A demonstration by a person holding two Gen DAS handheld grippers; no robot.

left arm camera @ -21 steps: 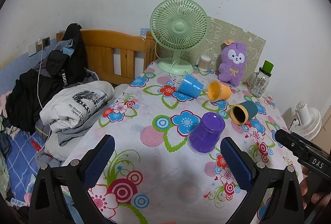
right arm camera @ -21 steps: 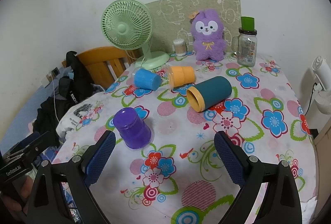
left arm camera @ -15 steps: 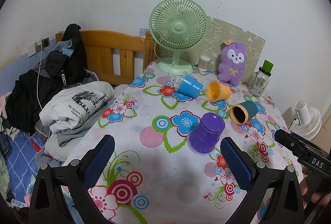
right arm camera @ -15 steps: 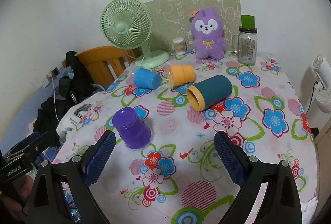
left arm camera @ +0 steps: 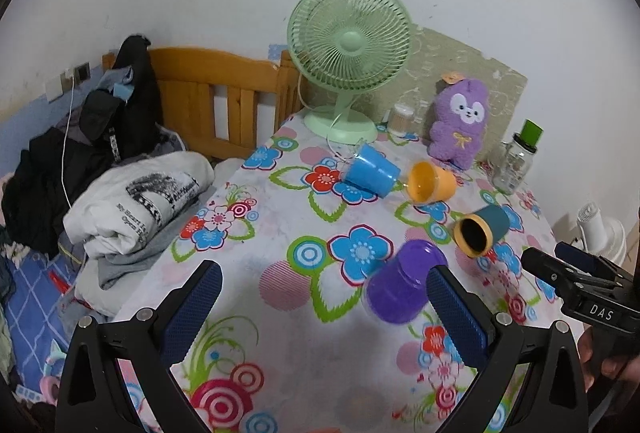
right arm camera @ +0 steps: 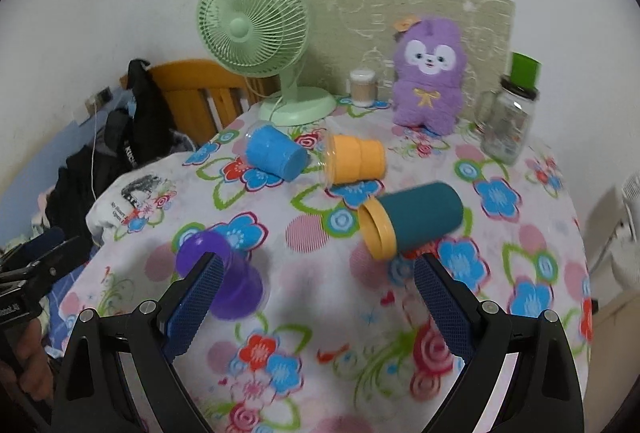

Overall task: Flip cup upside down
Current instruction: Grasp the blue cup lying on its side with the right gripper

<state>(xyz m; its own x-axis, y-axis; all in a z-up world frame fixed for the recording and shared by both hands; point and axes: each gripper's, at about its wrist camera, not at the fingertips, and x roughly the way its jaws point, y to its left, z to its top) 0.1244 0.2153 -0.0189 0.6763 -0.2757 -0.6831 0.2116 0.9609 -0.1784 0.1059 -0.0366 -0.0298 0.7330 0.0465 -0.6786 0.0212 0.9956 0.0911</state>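
Right tool (right arm camera: 316,303) (jaws apart) hangs near teal cup (right arm camera: 414,228).

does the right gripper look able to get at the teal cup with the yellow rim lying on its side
Probably yes. The right gripper is open, and the teal cup with the yellow rim lies just ahead of its fingers with only bare floral tablecloth between them.

A lived-in bedroom at home: a wooden bed frame (left arm camera: 224,101) stands against the wall, with folded clothes (left arm camera: 136,201) and dark garments (left arm camera: 80,153) piled on the bedding. Beside it a table with a flowered cloth (left arm camera: 280,273) carries a green desk fan (left arm camera: 348,61) and a purple plush toy (left arm camera: 460,125) (nothing office-like here).
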